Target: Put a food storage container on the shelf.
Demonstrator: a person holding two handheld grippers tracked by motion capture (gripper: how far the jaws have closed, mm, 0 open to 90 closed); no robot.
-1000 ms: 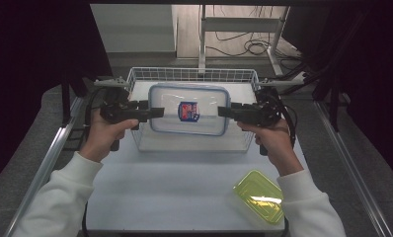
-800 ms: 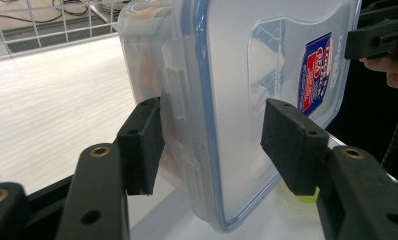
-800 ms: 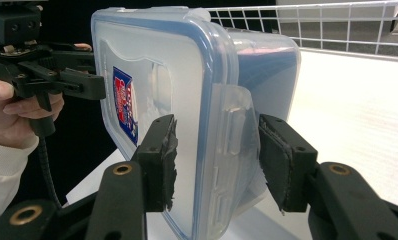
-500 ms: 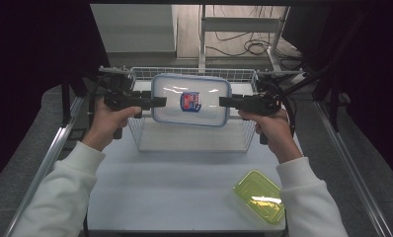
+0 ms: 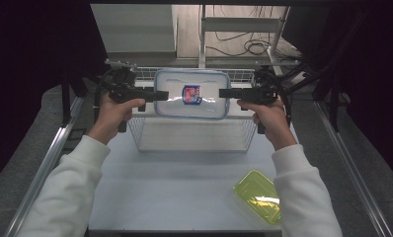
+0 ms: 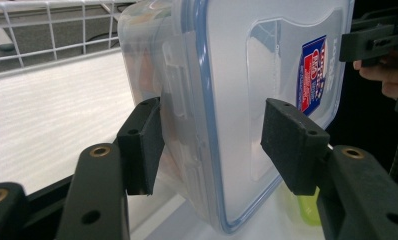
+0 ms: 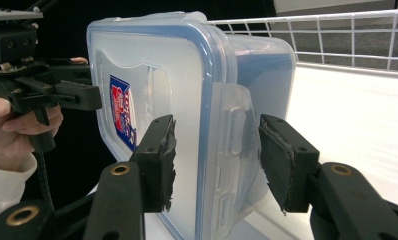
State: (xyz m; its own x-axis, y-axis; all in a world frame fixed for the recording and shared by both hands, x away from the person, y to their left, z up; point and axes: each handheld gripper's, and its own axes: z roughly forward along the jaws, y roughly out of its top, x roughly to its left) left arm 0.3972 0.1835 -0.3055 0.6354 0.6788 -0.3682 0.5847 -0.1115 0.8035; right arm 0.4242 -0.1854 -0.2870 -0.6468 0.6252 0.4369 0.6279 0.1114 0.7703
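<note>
A clear plastic container point(image 5: 204, 81) with a blue-rimmed lid and a red and blue label hangs in the air over the far part of a white wire basket point(image 5: 192, 136). My left gripper point(image 5: 162, 95) is shut on its left end, my right gripper point(image 5: 225, 92) on its right end. In the left gripper view the jaws point(image 6: 212, 135) straddle the container's point(image 6: 227, 75) side clip, one pad on the body, the other on the lid. The right gripper view has the same hold point(image 7: 217, 150) on the opposite clip of the container point(image 7: 152, 60).
A yellow-green lid point(image 5: 257, 195) lies on the white table point(image 5: 175, 187) at the near right. Metal rails run along both table sides. Shelving and cables stand behind the basket. The person's white-sleeved forearms reach in from the bottom.
Both hands have carried the container away from the person, from over the basket's middle toward its far rim. The grip at both ends looks the same.
</note>
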